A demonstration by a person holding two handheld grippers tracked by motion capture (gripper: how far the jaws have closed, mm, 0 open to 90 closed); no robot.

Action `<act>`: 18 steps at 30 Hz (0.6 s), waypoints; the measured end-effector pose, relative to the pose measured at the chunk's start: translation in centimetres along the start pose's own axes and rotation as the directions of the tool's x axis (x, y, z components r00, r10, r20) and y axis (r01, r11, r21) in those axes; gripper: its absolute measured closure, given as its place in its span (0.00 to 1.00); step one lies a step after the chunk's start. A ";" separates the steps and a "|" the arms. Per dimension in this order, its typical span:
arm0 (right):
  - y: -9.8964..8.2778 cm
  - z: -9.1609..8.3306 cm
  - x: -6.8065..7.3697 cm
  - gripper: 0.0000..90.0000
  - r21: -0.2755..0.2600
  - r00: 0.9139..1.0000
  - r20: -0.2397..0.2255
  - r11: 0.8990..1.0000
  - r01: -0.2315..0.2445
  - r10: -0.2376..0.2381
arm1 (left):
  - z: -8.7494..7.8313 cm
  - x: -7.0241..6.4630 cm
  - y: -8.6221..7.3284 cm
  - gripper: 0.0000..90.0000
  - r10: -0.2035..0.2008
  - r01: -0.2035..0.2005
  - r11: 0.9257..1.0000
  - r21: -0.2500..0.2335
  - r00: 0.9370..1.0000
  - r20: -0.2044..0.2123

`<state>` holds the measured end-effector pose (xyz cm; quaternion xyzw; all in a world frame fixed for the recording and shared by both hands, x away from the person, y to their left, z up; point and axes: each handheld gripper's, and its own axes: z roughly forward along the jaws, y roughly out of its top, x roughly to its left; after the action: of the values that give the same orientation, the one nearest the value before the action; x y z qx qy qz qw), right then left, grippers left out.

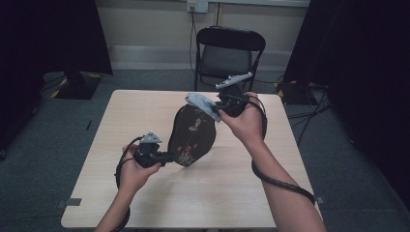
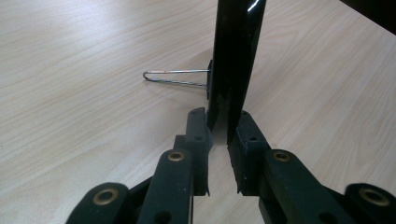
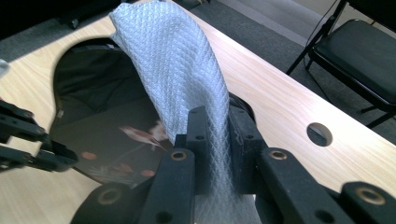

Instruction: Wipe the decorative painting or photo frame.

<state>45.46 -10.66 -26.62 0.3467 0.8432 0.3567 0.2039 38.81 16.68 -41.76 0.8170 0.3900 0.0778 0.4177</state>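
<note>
Two grips: our left gripper point(image 2: 219, 135) clamps the lacquered plate point(image 1: 191, 135) upright; our right gripper point(image 3: 217, 126) pinches the cloth point(image 3: 173, 70) against it for wiping.

We see the left hand-held gripper point(image 2: 220, 133) rising from the bottom of the frame, its two black jaws closed on the lower edge of a glossy black panel point(image 2: 236, 60). The panel stands upright and edge-on to us, running from the jaw tips to the top of the frame just right of centre. From its left face a thin wire loop point(image 2: 176, 77) sticks out towards the left, lying low over the pale wooden table point(image 2: 84, 102). In the upper right corner the table's edge cuts across against something dark.
</note>
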 end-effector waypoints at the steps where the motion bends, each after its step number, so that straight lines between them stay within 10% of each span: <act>1: -0.2 0.1 -0.1 0.90 0.004 1.000 0.006 1.000 -0.003 0.003 | 0.0 0.0 0.0 0.87 0.005 -0.005 1.000 0.005 1.000 0.003; 18: -2.9 1.2 -2.1 0.90 0.022 0.997 0.028 0.997 -0.068 0.068 | -0.1 0.1 -0.1 0.87 0.002 -0.002 1.000 -0.002 1.000 -0.001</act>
<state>46.29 -13.10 -29.33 0.3823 0.8321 0.3490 0.1992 38.79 16.79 -41.78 0.8169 0.3892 0.0789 0.4184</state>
